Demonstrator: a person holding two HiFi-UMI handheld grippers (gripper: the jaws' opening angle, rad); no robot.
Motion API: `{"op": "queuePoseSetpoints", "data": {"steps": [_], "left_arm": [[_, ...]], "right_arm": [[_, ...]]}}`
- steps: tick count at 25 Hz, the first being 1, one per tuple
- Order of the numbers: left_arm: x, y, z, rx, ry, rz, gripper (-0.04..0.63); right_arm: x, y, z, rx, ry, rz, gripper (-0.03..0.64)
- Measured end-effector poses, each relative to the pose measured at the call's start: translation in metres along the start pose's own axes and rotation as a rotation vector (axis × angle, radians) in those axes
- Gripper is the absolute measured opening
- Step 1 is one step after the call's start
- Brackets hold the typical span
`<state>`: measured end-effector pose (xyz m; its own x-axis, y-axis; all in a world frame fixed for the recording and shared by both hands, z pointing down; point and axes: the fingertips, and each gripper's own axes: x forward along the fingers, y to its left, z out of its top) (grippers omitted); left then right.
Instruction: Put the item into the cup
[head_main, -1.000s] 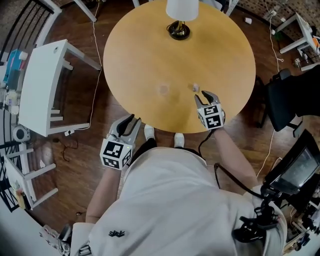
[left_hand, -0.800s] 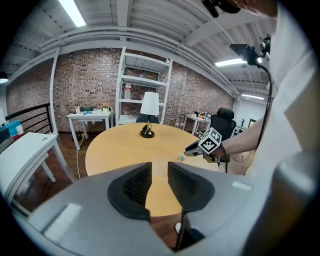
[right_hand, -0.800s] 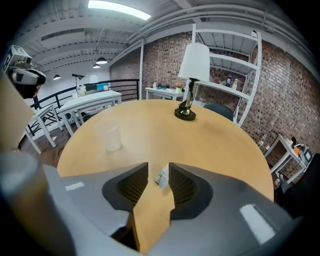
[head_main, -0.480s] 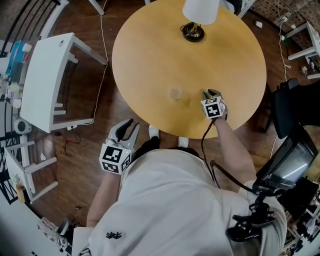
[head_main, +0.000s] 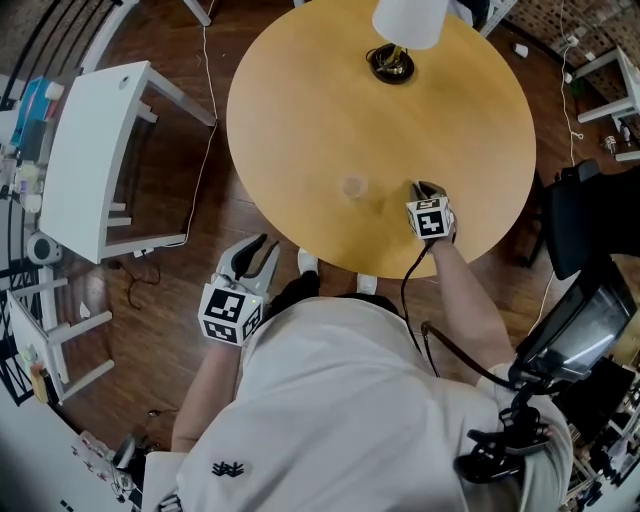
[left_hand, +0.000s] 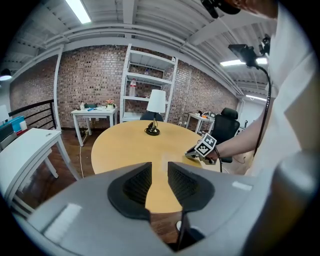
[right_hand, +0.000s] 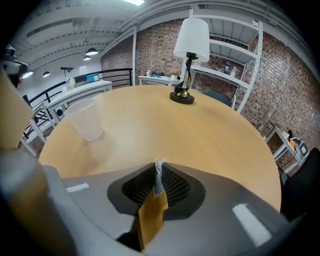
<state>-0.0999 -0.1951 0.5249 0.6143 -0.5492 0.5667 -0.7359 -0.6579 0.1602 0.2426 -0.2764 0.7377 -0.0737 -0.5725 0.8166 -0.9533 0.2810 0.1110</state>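
Cup (right_hand: 86, 120) stands empty on the bench (head_main: 300, 120); my right hand-held gripper (right_hand: 159, 170) clamps a small packet (right_hand: 158, 165), my left hand-held gripper (left_hand: 159, 169) gapes.

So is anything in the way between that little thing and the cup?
No, nothing visible. The right gripper holds the small item, and only bare table lies between it and the clear cup. The lamp stands well aside.
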Motion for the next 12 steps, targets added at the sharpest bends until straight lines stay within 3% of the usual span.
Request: {"op": "queuePoseSetpoints", "data": {"steps": [5,12], "left_arm": [[0.002,-0.003,0.002,0.002,-0.008,-0.008,0.081],[0.01,-0.015,0.005,0.004,-0.042,-0.022,0.081]], "right_arm": [[-0.025,0.005,0.018,0.014,-0.054,0.015,0.046],[-0.087,0.043,0.086,-0.026,-0.219,0.117,0.046]]}}
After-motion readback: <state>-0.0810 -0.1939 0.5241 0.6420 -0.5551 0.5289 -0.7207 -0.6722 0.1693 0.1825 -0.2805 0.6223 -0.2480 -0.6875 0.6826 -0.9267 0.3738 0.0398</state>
